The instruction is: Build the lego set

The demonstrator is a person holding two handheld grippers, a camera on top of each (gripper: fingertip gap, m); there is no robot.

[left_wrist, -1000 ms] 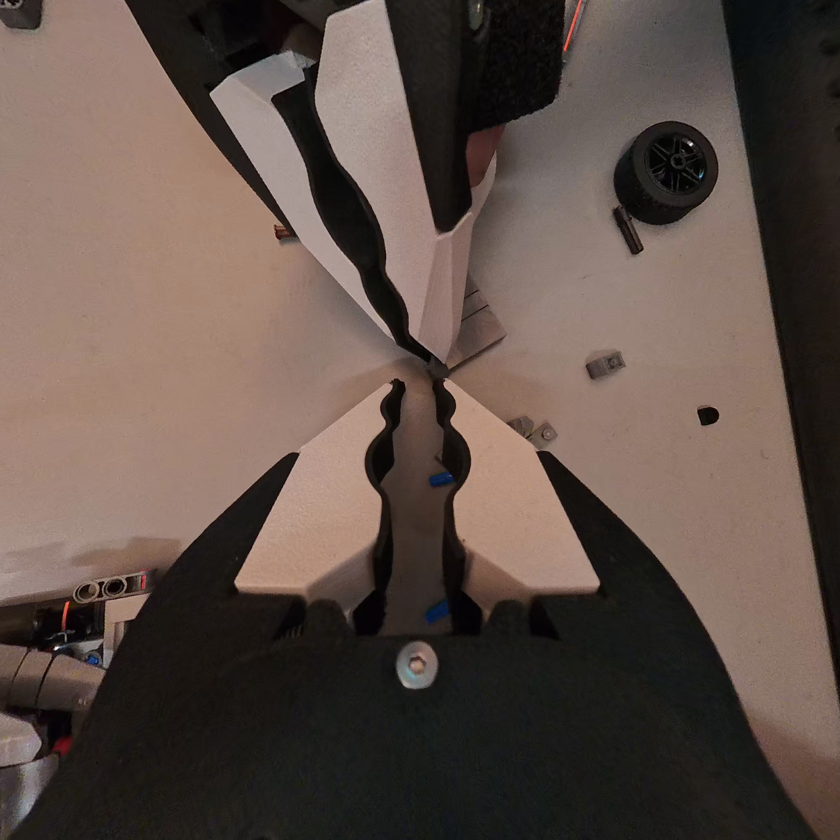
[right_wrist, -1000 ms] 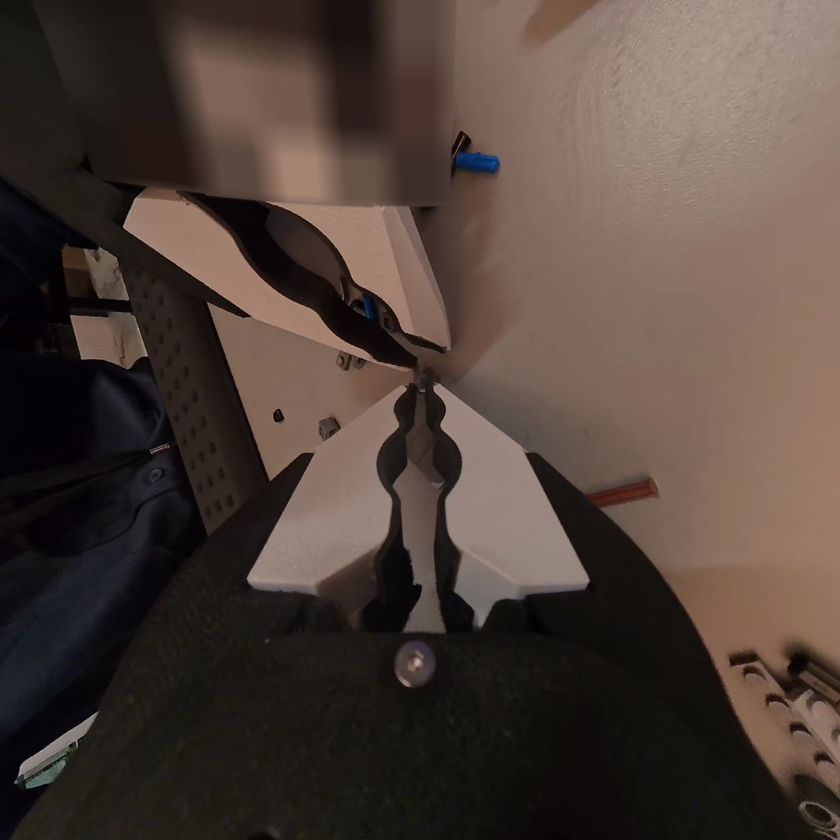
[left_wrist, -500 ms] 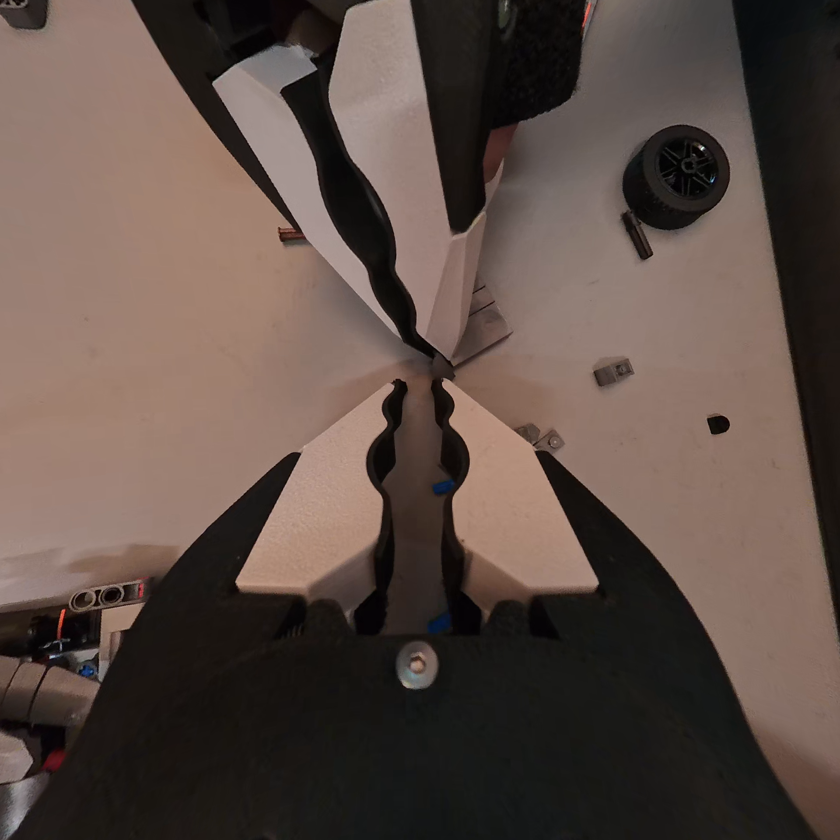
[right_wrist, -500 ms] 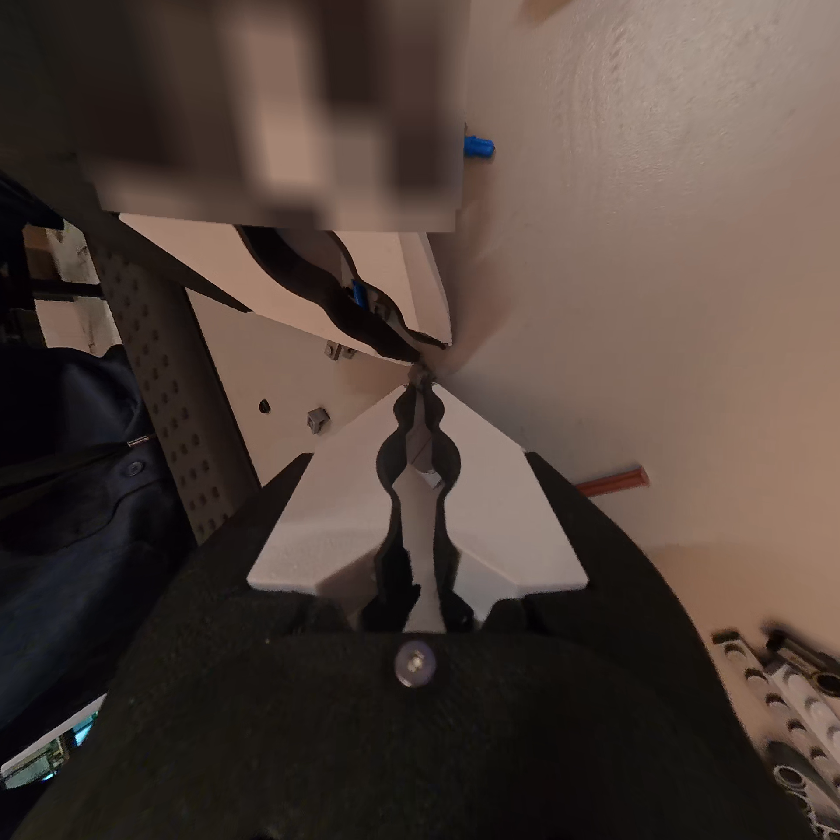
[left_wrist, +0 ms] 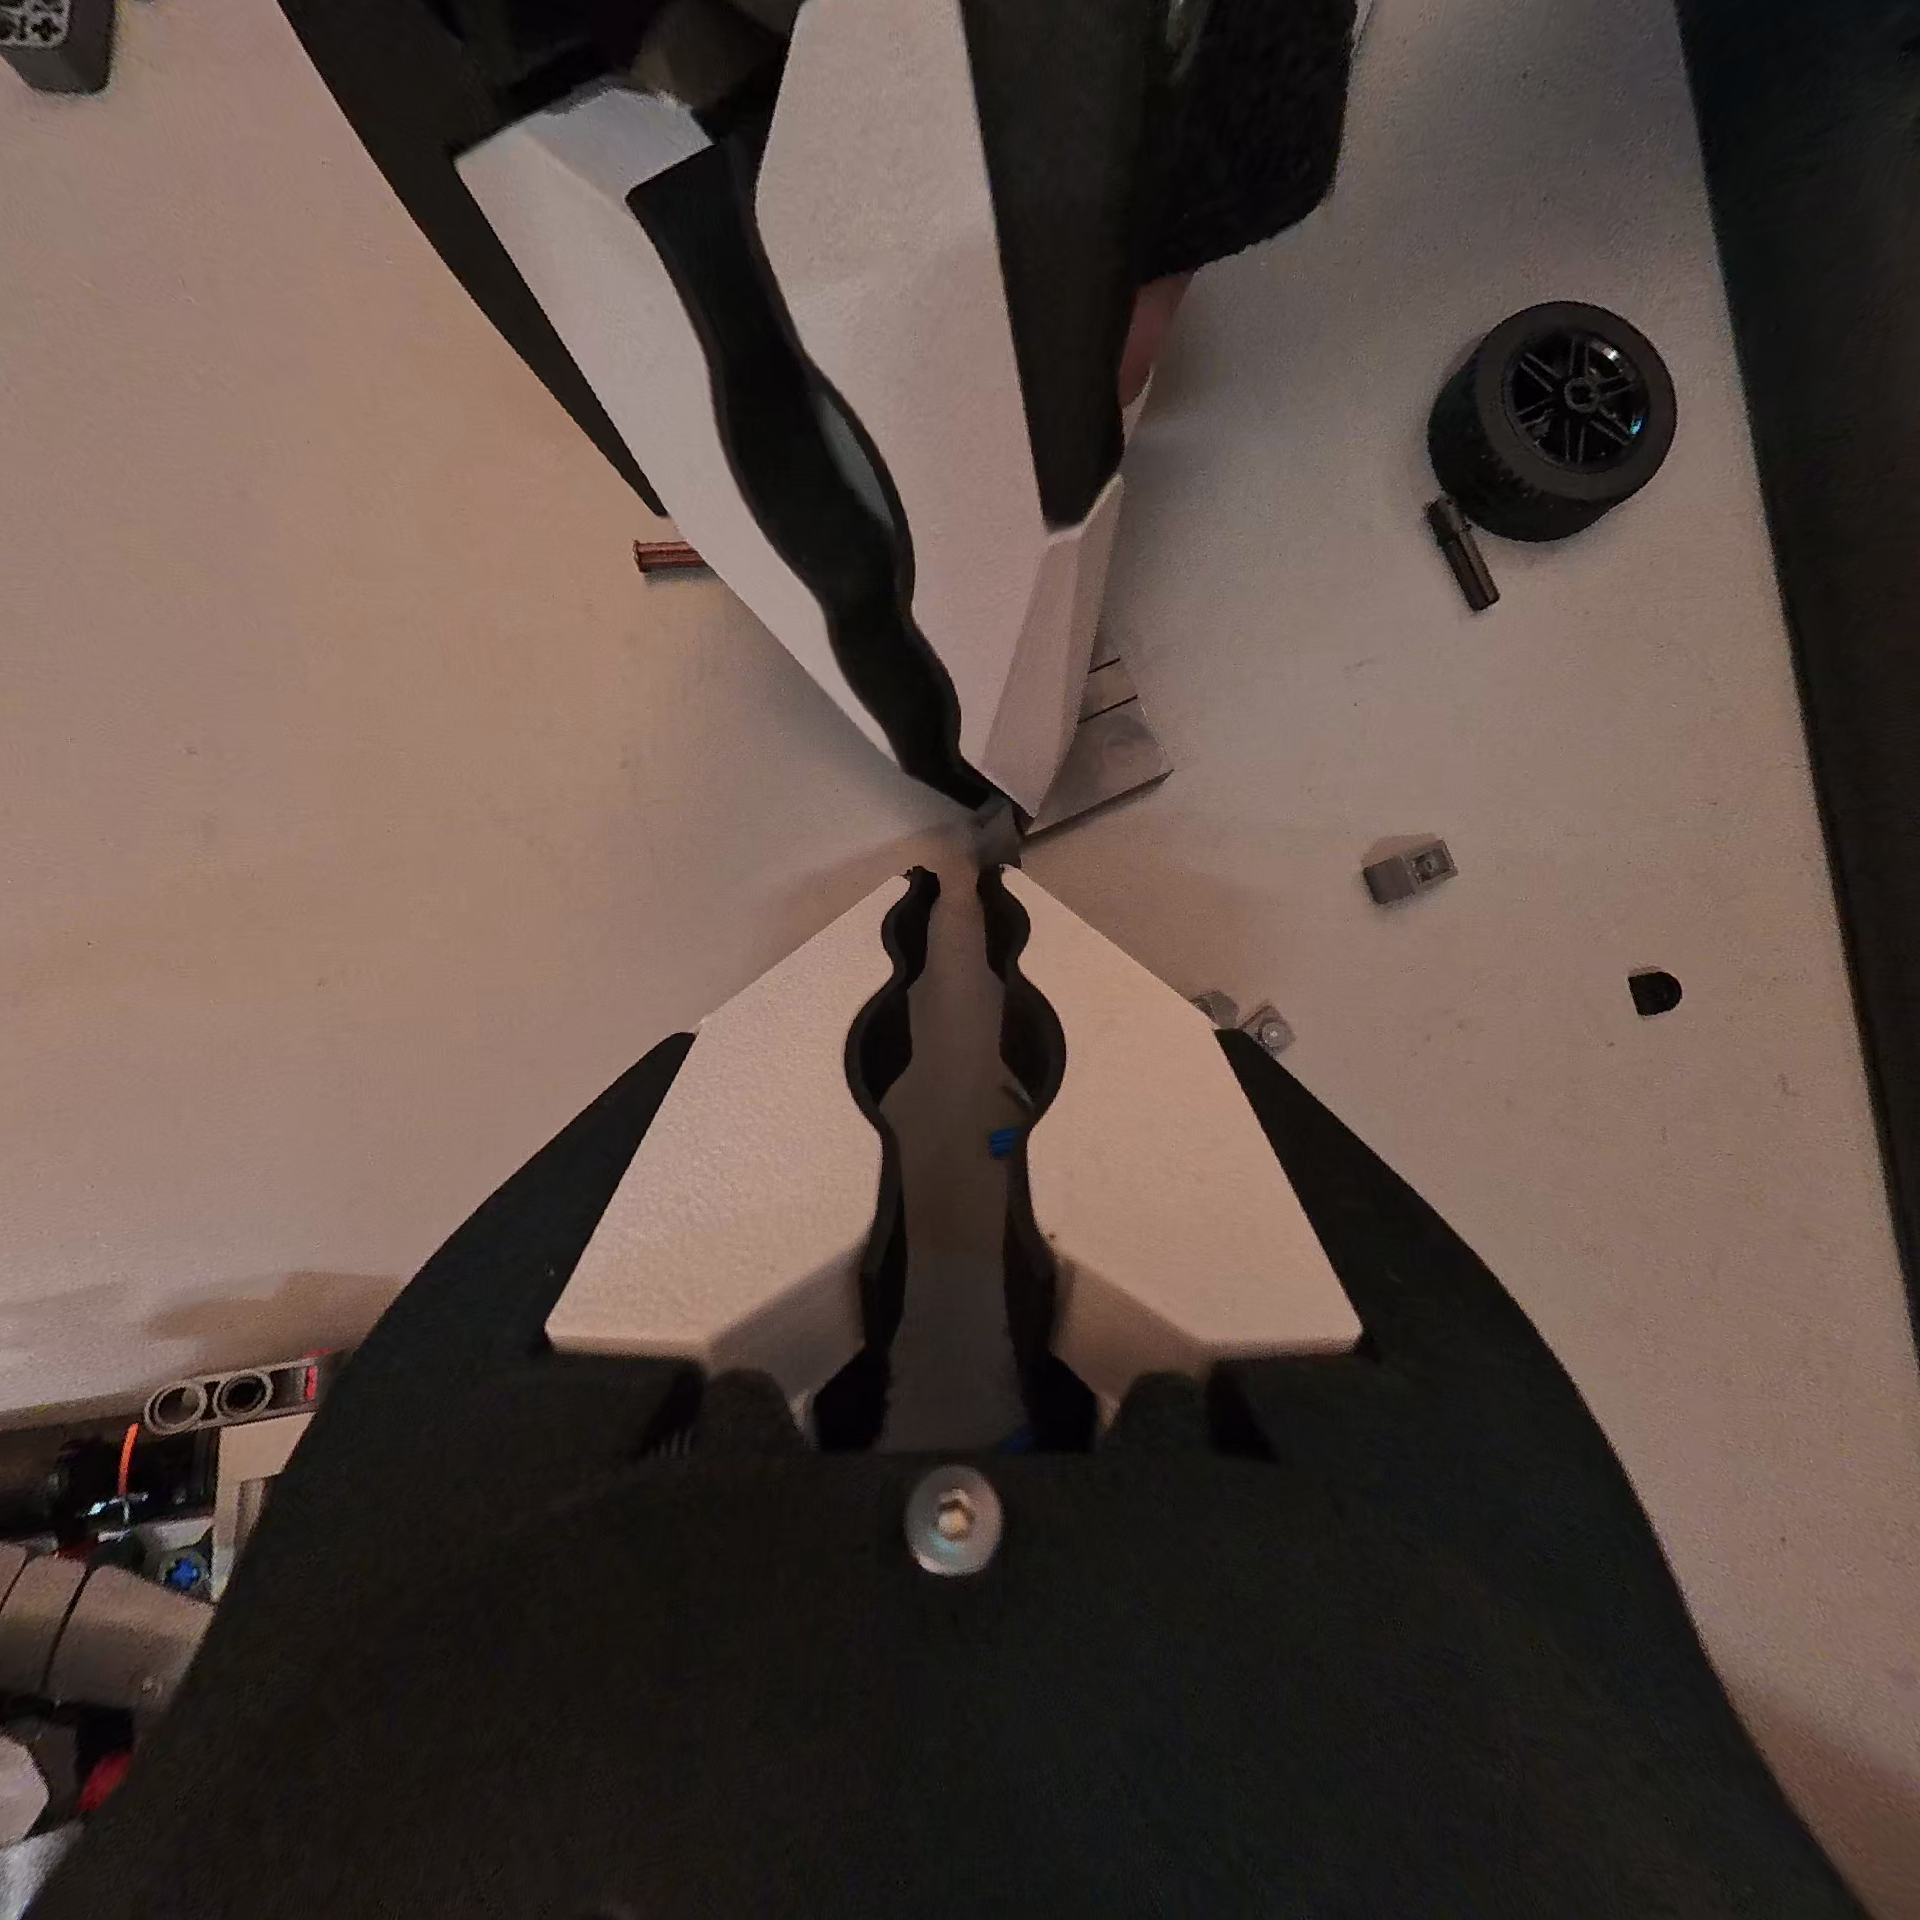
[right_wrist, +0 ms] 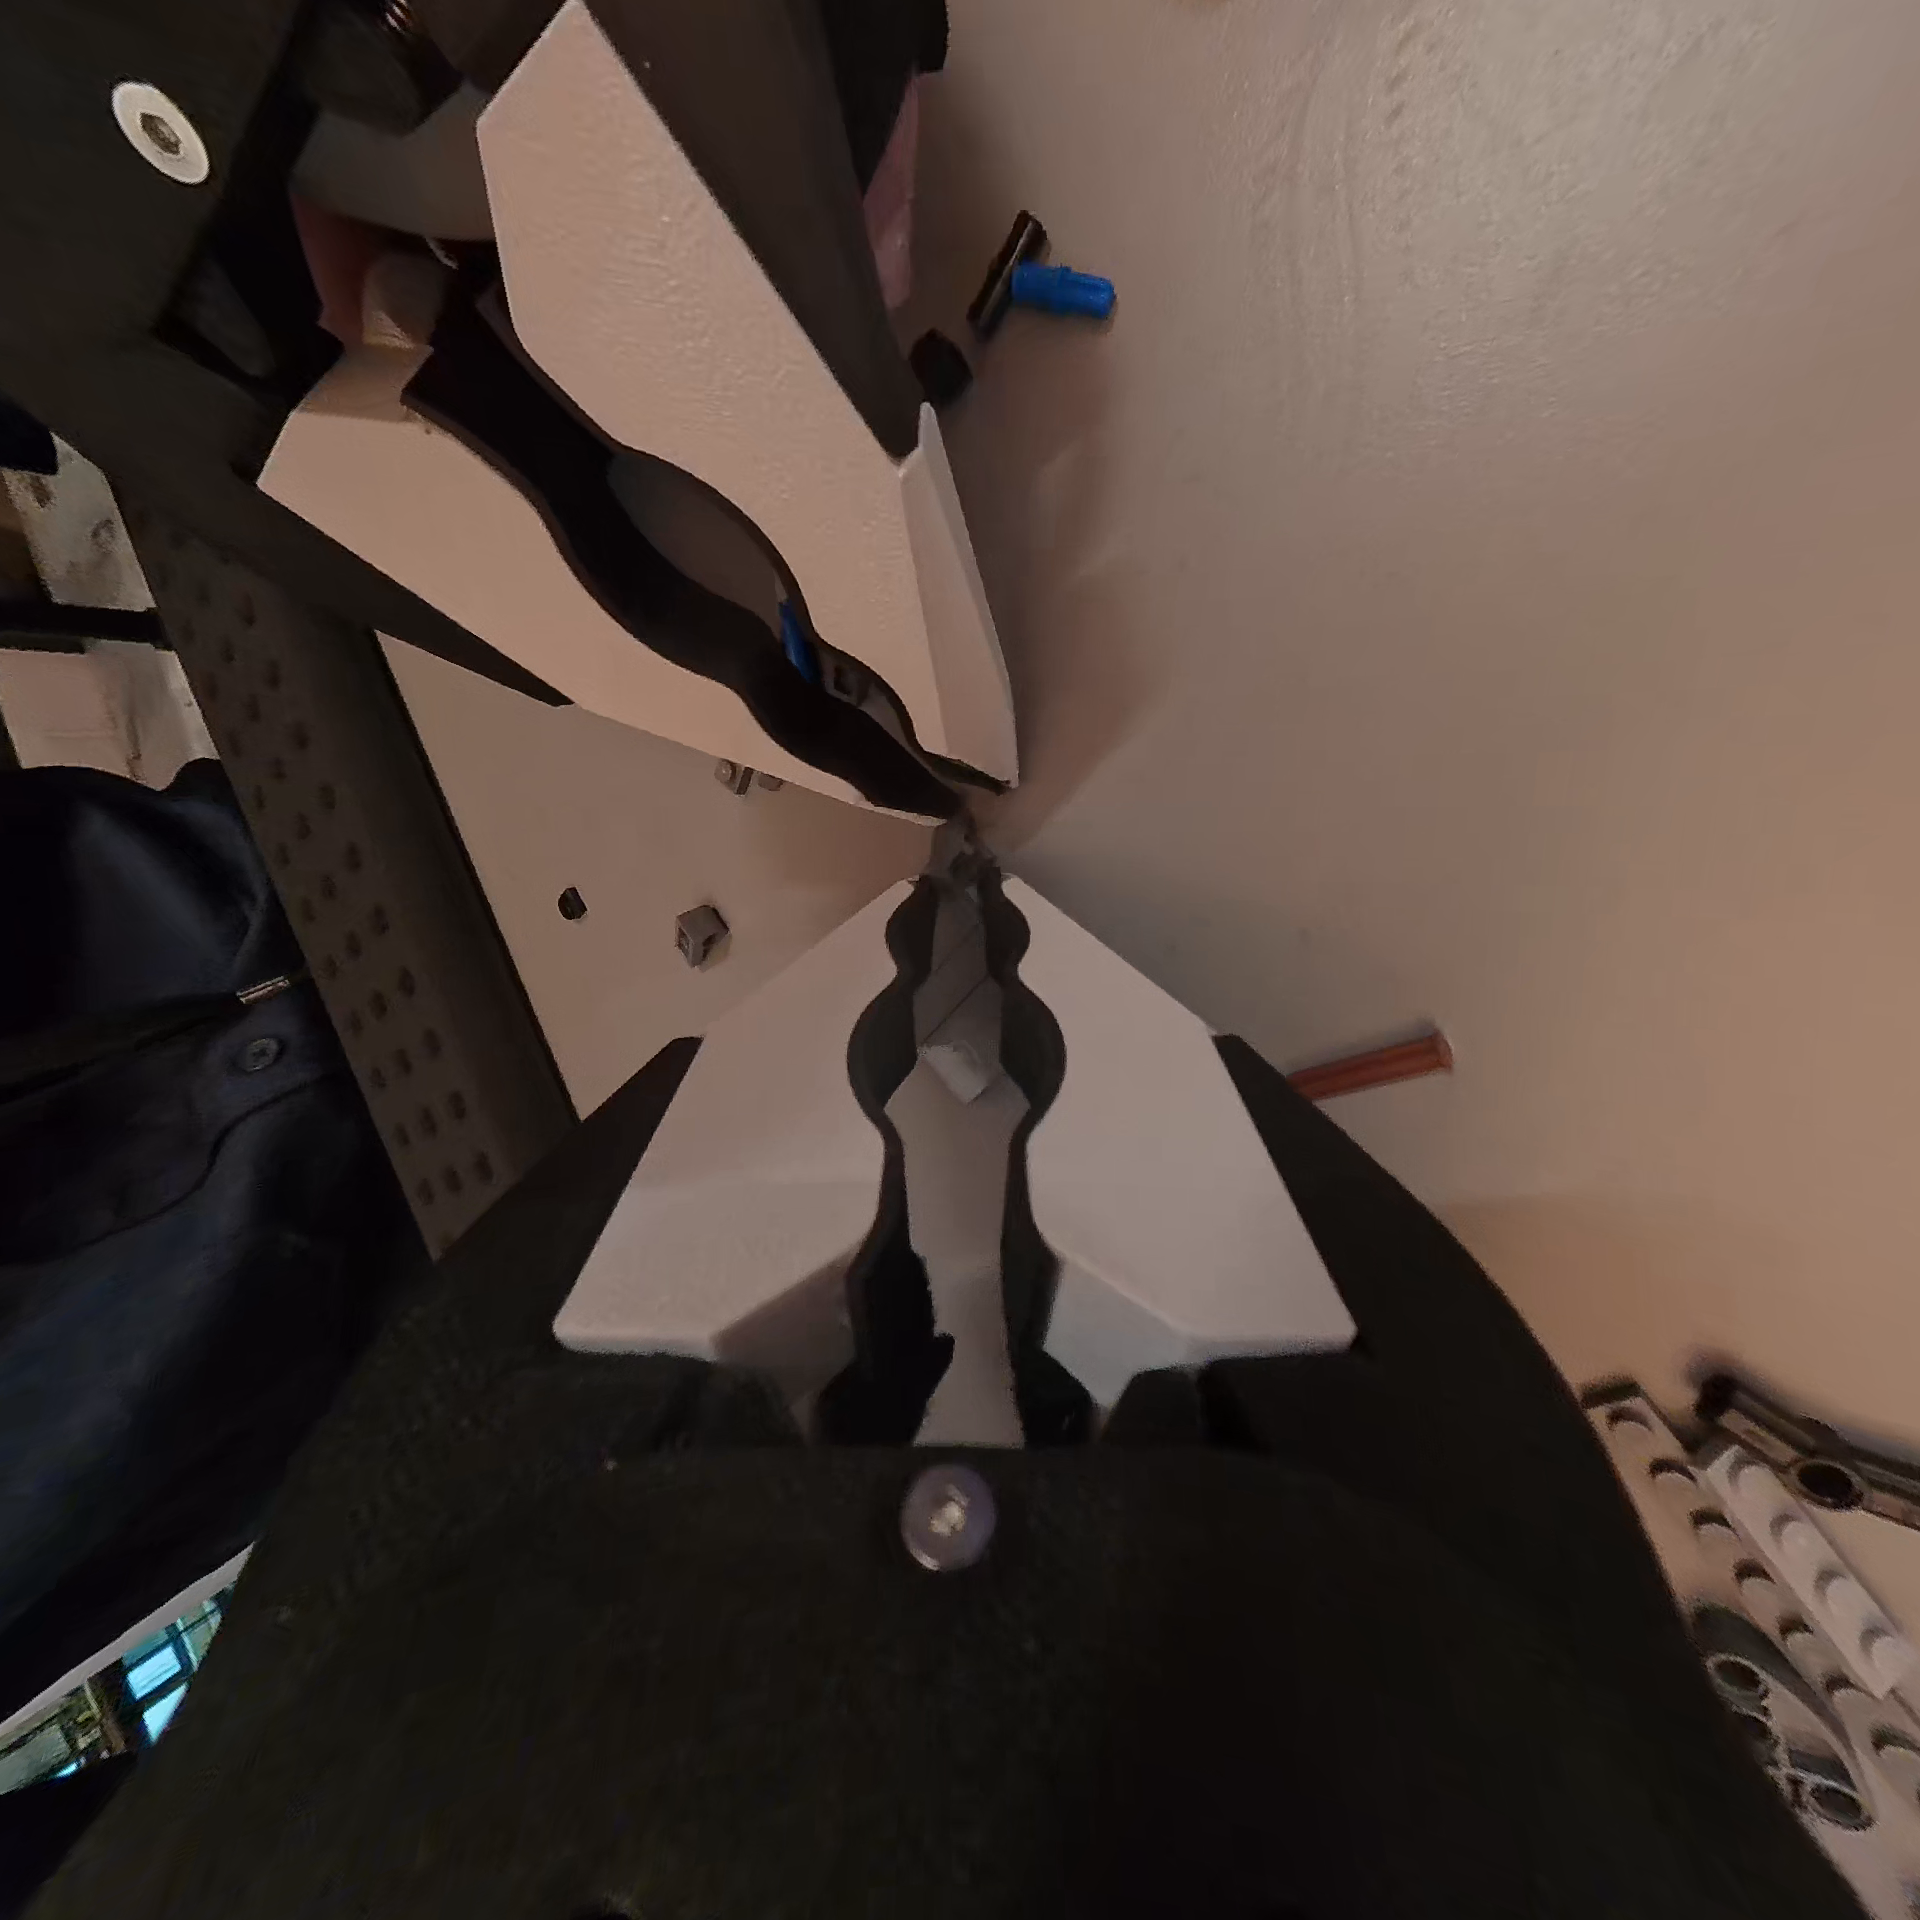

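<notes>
Pale bench [left_wrist: 312, 831], lit warm on its left half, scattered with loose lego parts. Left wrist view, going left to right: partly built grey lego assembly [left_wrist: 125, 1475] at the lower-left corner; reddish axle pin [left_wrist: 661, 555] lying flat, half hidden behind the other tool; left gripper [left_wrist: 958, 883] in the foreground, fingers a little apart at the tips with bare bench showing down the gap, nothing clamped. Right gripper [left_wrist: 987, 805] comes down from the top, tips meeting the left's almost nose to nose. Small grey piece [left_wrist: 995, 831] sits at the very tips of the right gripper, just beyond and slightly right of the left fingertips; whether it touches them I cannot tell. Flat grey plate [left_wrist: 1117, 743] on the bench behind the right fingers. Farther right: small grey stud brick [left_wrist: 1410, 867], black wheel [left_wrist: 1553, 421] on its side with a dark pin [left_wrist: 1463, 551] beside it, small black piece [left_wrist: 1652, 992]. Right wrist view: right gripper's [right_wrist: 956, 883] fingers closed on the grey piece [right_wrist: 951, 966], a slim element lying along the finger channel, long axis running from the tips back toward the camera, a lighter end nearest the palm. Left gripper [right_wrist: 961, 795] enters from upper left, tips slightly parted, close to the piece's front end. Blue pin [right_wrist: 1060, 291] on the bench at upper right.
</notes>
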